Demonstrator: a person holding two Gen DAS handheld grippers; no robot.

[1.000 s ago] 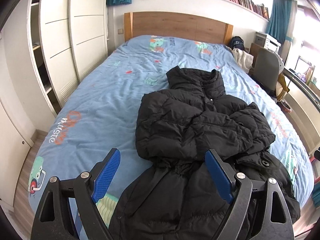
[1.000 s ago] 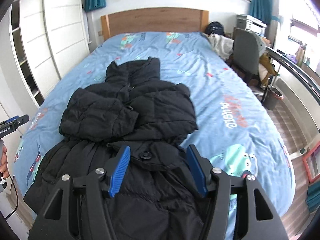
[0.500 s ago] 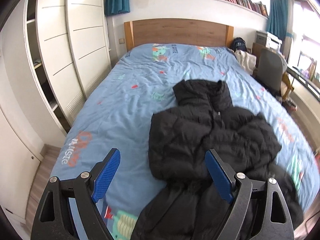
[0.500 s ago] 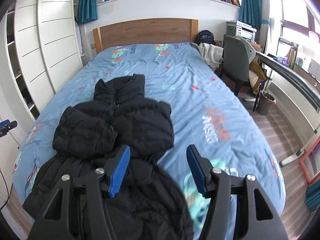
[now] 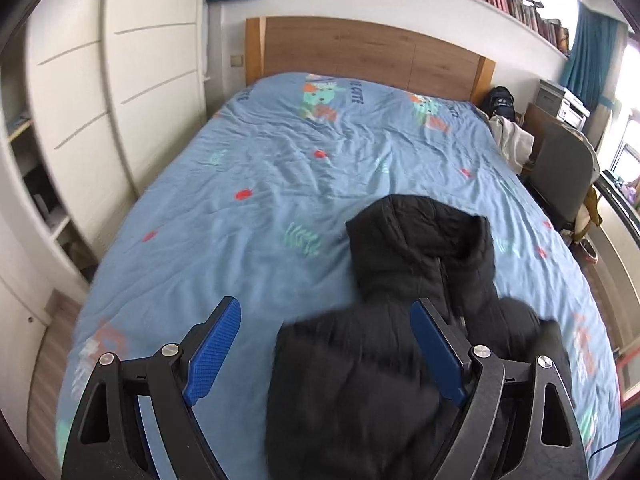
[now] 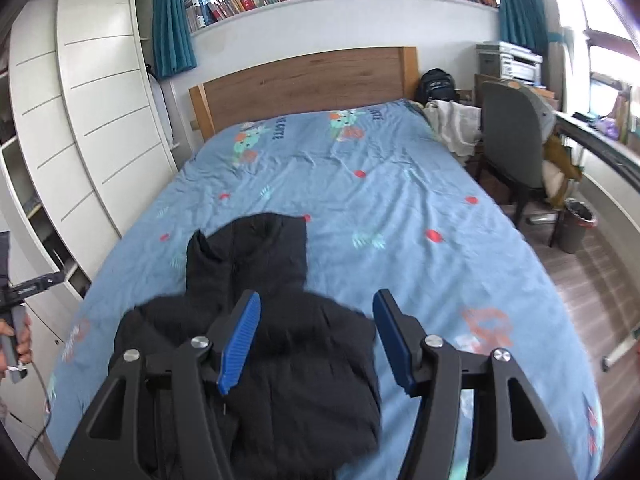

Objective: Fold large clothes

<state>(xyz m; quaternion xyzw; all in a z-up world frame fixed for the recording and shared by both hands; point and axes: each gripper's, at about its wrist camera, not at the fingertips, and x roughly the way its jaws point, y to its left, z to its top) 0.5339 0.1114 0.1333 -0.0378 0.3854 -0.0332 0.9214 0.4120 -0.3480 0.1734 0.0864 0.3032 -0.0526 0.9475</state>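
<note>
Black quilted puffer jacket (image 5: pixel 404 344) spread on the blue patterned bedspread (image 5: pixel 256 208), collar toward the wooden headboard (image 5: pixel 360 52), long axis running up the frame from lower centre. Lying below and ahead of both grippers, neither clearly nearer. Left gripper (image 5: pixel 324 354) spread wide, nothing between the pads. Right gripper (image 6: pixel 316 338) parted about halfway, also empty, hovering above the jacket's body (image 6: pixel 296 380).

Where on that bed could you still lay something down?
The blue cover lies bare from the headboard down to the jacket collar, and along both sides of the jacket. The near end is crowded by the jacket.
</note>
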